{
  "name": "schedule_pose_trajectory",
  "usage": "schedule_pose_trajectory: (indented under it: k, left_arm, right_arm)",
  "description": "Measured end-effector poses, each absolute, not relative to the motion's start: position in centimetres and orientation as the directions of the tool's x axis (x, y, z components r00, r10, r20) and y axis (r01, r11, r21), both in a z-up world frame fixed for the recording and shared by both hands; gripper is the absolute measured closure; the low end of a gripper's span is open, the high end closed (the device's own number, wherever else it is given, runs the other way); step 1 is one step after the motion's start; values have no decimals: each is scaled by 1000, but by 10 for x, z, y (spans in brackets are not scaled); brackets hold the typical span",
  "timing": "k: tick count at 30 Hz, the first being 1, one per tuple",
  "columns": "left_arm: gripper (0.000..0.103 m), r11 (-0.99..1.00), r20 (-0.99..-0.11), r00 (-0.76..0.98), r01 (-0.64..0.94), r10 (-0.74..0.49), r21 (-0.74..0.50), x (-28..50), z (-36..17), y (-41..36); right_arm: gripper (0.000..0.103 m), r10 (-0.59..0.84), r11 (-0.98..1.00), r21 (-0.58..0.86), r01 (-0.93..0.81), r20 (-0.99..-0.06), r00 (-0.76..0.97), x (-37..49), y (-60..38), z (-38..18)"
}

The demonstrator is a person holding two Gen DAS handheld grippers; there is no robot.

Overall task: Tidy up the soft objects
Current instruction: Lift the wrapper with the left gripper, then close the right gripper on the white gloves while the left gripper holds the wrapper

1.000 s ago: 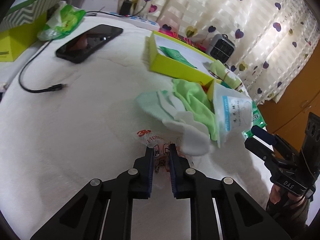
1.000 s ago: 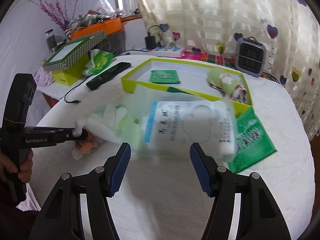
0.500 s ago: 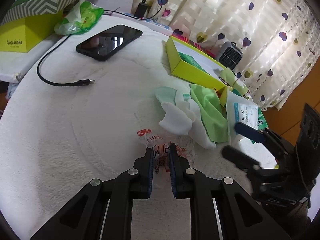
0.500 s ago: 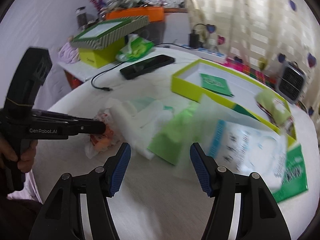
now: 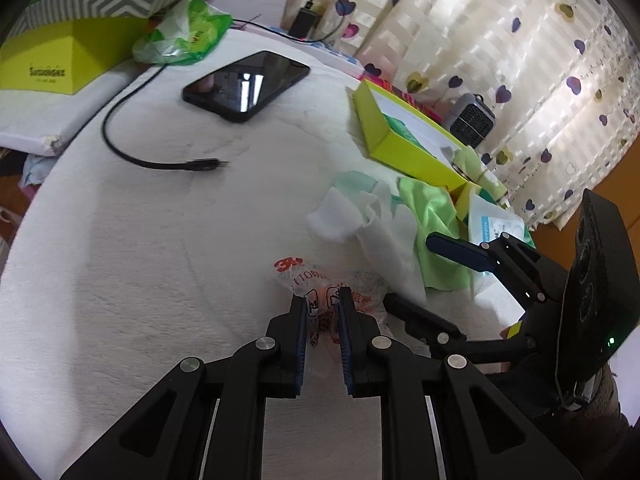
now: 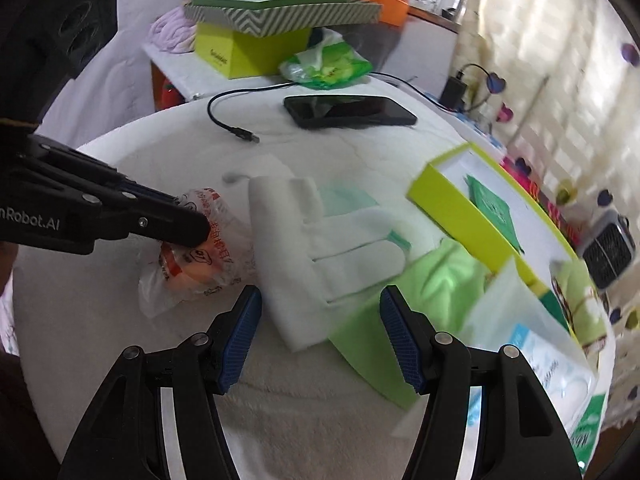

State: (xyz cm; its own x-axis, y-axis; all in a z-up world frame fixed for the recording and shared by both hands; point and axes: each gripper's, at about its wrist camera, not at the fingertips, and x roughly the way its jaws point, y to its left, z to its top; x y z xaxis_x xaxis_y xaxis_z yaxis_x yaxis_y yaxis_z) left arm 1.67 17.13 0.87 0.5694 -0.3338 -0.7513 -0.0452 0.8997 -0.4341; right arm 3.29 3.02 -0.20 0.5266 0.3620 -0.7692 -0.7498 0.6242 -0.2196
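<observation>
1. We have our left gripper [image 5: 323, 300] clamped on a crinkly clear packet [image 5: 332, 292] with something orange inside, low and centre in the left wrist view; it rests on the white table cover [image 5: 140, 260].
2. Our right gripper [image 6: 320, 300] stands wide apart and holds nothing, its blue pads hanging over the near edge of the white glove [image 6: 320, 264] at the middle of the right wrist view.
3. The green cloth [image 6: 440, 280] lies partly under the glove, touching it, and the lime box [image 6: 460, 220] sits open at centre right, a green sachet already in it.
4. The thin film could slide or tear, since we pinch only loose wrapping.
5. Closing on the glove may drag the cloth along, because they overlap.
6. The phone [image 6: 348, 110] and the cable [image 6: 228, 120] lie well apart, at upper centre.
7. We read a red "3M" on the packet, and "nRobot.AI" on the left gripper's body; the lettering on the bag [image 6: 540, 360] at lower right is too blurred.
</observation>
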Motion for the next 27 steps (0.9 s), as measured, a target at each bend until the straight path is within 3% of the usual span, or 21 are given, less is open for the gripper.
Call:
schedule_pose_trajectory:
  k: [19,27]
  left_arm:
    - [88,881,-743,575,-77,-343,-466,11,6,191]
    - [88,879,-738,580,-76,-346,-471,12,6,192]
  right_arm:
    - [40,414,637,-96,-765,-795,444,54,48,-2]
    - [64,456,624,-29,-781,-798,394,53,46,-2]
